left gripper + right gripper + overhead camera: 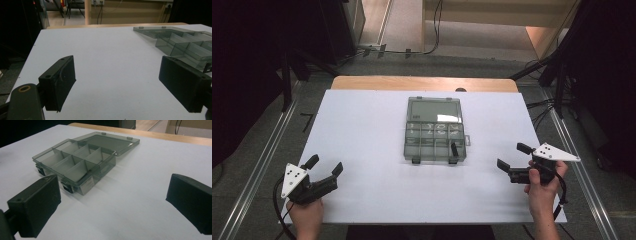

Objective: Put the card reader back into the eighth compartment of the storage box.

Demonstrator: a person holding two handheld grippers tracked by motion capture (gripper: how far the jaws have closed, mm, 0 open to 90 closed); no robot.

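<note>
A smoky clear plastic organiser box point(433, 142) lies in the middle of the white table, lid point(434, 110) folded flat open toward the far side. Its divided compartments point(72, 161) look empty, and two black latches point(67, 187) hang on its front edge. My left gripper point(324, 167) sits near the front left corner, open, jaws wide apart with nothing between them. My right gripper point(514, 156) is at the right edge, also open and empty, pointing toward the box. The box's corner point(182, 42) shows at the right of the left gripper view.
The white tabletop point(362, 130) rests on a wooden table whose far edge point(422, 82) shows behind it. Metal rails point(257, 170) run along both sides of the floor. Cables and dark stands point(557, 75) are at the far right.
</note>
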